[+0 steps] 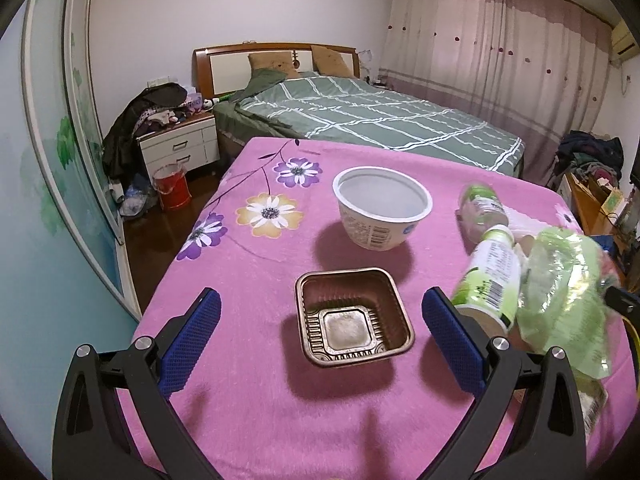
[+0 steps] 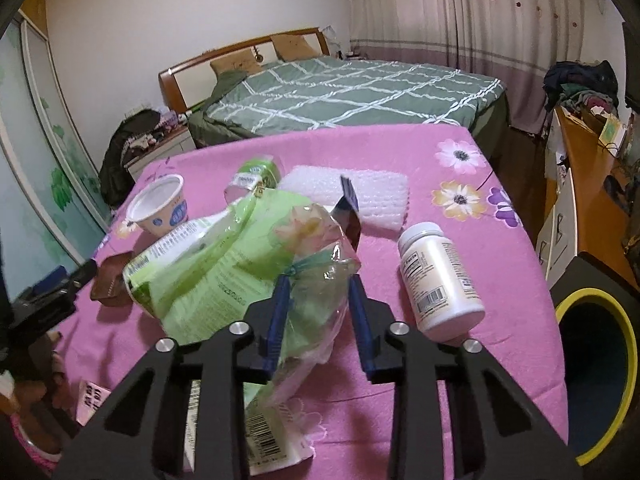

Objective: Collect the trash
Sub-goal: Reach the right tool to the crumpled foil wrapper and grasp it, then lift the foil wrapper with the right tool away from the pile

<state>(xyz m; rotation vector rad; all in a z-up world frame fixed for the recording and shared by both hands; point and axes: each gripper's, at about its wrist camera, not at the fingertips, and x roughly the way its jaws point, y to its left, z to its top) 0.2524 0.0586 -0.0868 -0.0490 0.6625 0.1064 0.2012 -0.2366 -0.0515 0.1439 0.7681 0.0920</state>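
Observation:
My right gripper (image 2: 320, 292) is shut on a crumpled green and clear plastic bag (image 2: 240, 264) and holds it above the pink tablecloth; the bag also shows in the left wrist view (image 1: 564, 300). My left gripper (image 1: 320, 320) is open, its blue pads either side of a brown square plastic tray (image 1: 354, 316). A white yogurt cup (image 1: 380, 212) stands behind the tray. A green-labelled bottle (image 1: 488, 276) lies at the right, and a second one (image 1: 480, 208) lies behind it.
A white pill bottle (image 2: 440, 280) lies on the cloth right of my right gripper. A white foam sheet (image 2: 360, 196) lies behind the bag. A yellow-rimmed black bin (image 2: 596, 372) stands off the table's right edge. A bed (image 1: 360, 108) is beyond the table.

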